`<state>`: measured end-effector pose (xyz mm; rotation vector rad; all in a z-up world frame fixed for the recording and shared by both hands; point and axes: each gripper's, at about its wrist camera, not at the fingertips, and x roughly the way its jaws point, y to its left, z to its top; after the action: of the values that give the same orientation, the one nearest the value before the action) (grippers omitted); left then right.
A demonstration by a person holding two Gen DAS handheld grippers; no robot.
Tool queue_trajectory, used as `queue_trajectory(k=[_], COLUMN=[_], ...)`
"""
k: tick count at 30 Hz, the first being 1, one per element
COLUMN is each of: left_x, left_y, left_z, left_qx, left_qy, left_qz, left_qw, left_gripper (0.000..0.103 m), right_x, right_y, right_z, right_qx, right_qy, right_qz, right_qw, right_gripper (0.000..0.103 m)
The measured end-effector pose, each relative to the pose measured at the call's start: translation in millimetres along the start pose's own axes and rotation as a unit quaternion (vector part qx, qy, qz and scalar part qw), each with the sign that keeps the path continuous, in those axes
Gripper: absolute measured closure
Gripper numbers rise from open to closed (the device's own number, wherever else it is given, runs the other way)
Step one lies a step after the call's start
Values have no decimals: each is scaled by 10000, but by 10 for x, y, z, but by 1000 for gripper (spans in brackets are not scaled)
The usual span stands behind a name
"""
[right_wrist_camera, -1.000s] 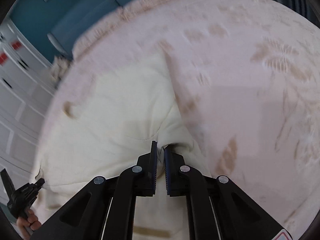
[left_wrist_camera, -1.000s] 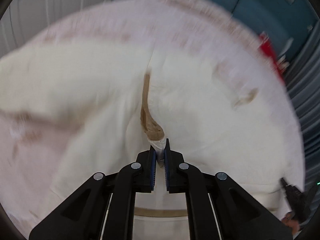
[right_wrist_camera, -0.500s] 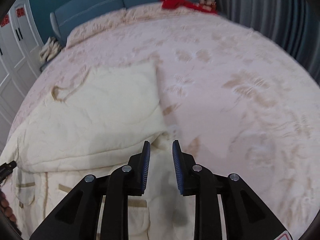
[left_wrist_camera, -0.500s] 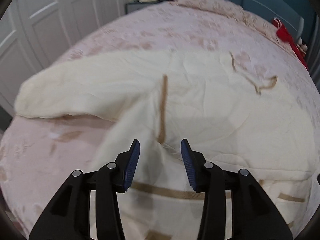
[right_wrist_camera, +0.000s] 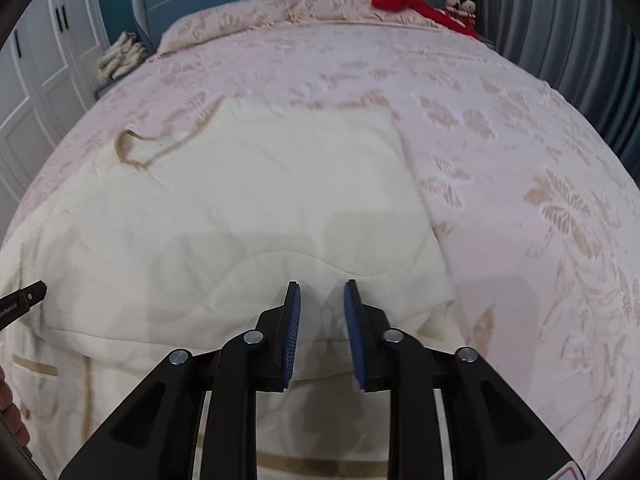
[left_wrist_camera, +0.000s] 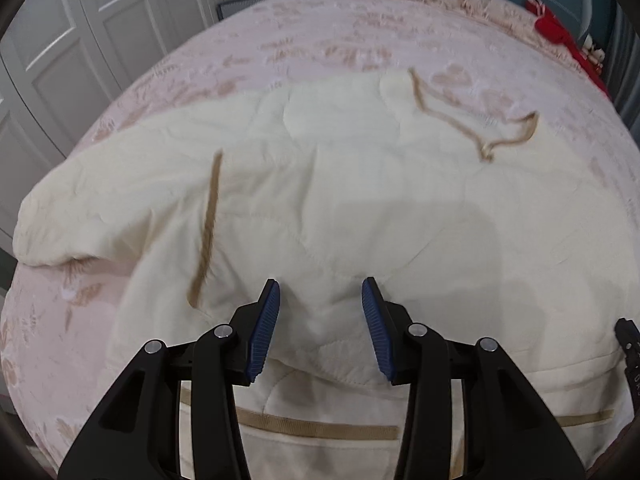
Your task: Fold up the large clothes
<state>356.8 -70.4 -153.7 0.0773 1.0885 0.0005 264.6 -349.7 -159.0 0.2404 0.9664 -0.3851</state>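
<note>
Now cream garment (left_wrist_camera: 360,200) beyond parted jaws.

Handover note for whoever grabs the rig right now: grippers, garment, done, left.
Left gripper: open, nothing between the pads, hovering over the near fold edge of the garment.
Right gripper: open with a narrower gap after opening and partly closing again; empty, over the same edge near the garment's right side.
Cream quilted garment: lies on the pink bedspread, upper layer folded over toward the headboard, one sleeve sticking out left, tan drawstring loose at the far end.
Done: one fold laid down and released.
Left: tuck the sleeve in, probably fold again to a compact stack.
</note>
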Motion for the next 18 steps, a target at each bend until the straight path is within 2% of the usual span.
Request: queue_trajectory(k=[7, 14, 16, 18], left_x=[123, 156, 158, 132], left_y=[-28, -84, -61, 18], left_z=[-190, -312, -317, -316], left_qx=[149, 228, 175, 21], left_qy=[-311, -755, -817, -861], left_qz=[103, 275, 221, -5], left_qw=[9994, 9965, 9963, 9963], left_gripper=[58, 56, 55, 55], right_x=[129, 156, 166, 165], right_y=[-93, -7, -8, -11], right_z=[-145, -234, -236, -230], right_qx=[49, -58, -47, -45], right_qy=[-87, -314, -333, -330], right_qz=[174, 24, 34, 45], right_qw=[9998, 9995, 9994, 9994], right_gripper=[90, 90, 90, 90])
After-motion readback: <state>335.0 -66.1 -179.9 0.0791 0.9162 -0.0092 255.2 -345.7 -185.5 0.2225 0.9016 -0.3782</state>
